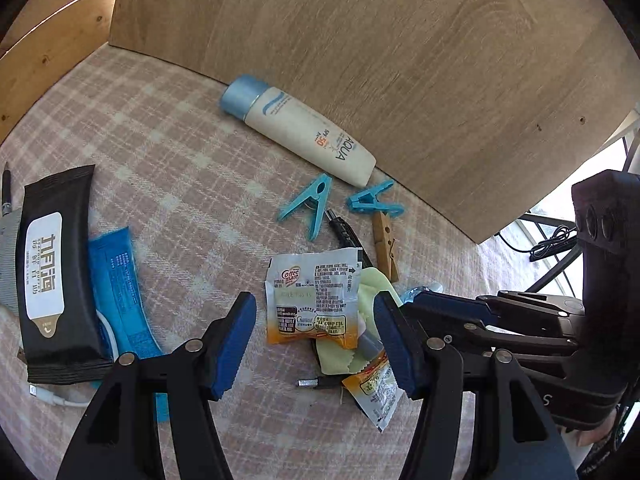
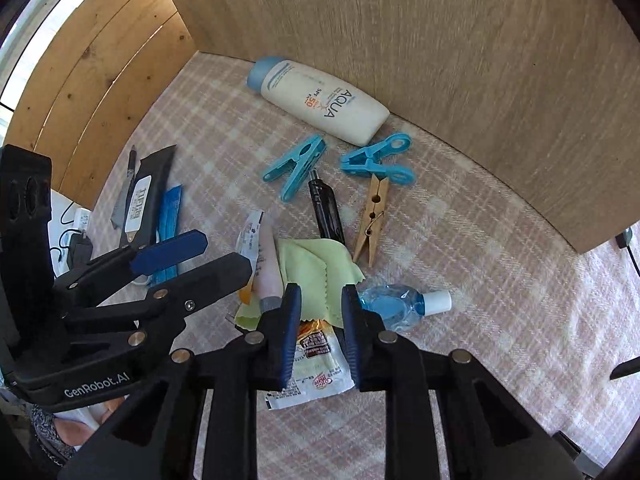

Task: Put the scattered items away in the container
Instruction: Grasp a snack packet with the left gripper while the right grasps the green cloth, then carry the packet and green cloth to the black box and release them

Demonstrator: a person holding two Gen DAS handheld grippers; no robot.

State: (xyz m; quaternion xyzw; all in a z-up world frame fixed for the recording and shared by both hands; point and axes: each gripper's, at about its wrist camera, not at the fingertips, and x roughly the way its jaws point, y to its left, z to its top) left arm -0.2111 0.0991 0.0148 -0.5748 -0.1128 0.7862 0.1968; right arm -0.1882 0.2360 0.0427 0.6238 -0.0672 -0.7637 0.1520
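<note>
A Coffee-mate sachet [image 1: 310,300] lies on the pink checked cloth, and my left gripper [image 1: 318,344] hovers open right over it, one pad on each side. A second sachet [image 2: 320,368] lies partly under a yellow cloth [image 2: 316,268]. My right gripper [image 2: 320,332] stands above both with a narrow gap between its pads, which touch nothing. Each gripper shows in the other's view, the left gripper [image 2: 226,254] and the right gripper [image 1: 416,304].
Behind lie a white sunscreen bottle [image 1: 296,136], two blue pegs [image 1: 308,204], a wooden peg [image 1: 386,248] and a black pen [image 2: 326,212]. A small clear bottle [image 2: 400,304] lies to the right. A black wipes pack [image 1: 56,272] and blue packet [image 1: 116,280] lie left. An upright wooden panel [image 1: 400,60] stands behind.
</note>
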